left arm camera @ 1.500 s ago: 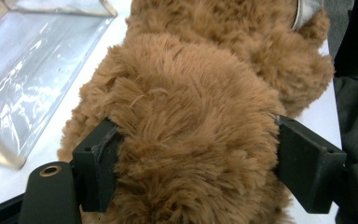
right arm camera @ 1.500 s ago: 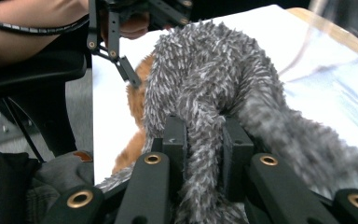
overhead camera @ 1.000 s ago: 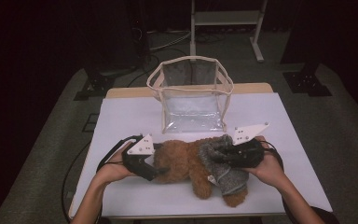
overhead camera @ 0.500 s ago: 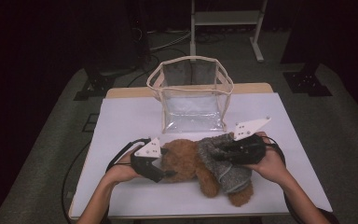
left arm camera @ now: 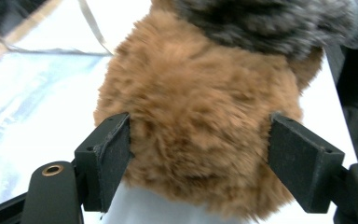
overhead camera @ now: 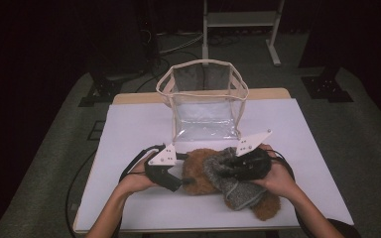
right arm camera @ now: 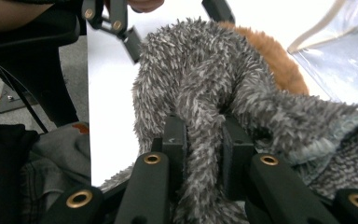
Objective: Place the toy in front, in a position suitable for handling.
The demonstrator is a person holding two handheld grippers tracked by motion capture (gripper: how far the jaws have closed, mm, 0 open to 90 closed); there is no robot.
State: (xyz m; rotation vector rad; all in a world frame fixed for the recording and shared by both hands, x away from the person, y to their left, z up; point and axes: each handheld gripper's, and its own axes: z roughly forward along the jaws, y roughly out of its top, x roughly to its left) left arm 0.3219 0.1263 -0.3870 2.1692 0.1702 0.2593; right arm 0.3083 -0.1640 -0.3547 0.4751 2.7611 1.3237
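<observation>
- The brown plush toy [overhead camera: 198, 173] lies on the white bench [overhead camera: 129, 129], near its front edge, just before the clear bag [overhead camera: 206, 106].
- A grey fuzzy garment [overhead camera: 233, 181] wraps the toy's right part.
- The left tool [overhead camera: 181, 182] stands wide around the toy's brown end; its jaws have just been opening, and both pads [left arm camera: 109, 154] sit against the fur.
- The right tool [overhead camera: 230, 168] is nearly closed, pinching a fold of the grey garment [right arm camera: 200, 140].
</observation>
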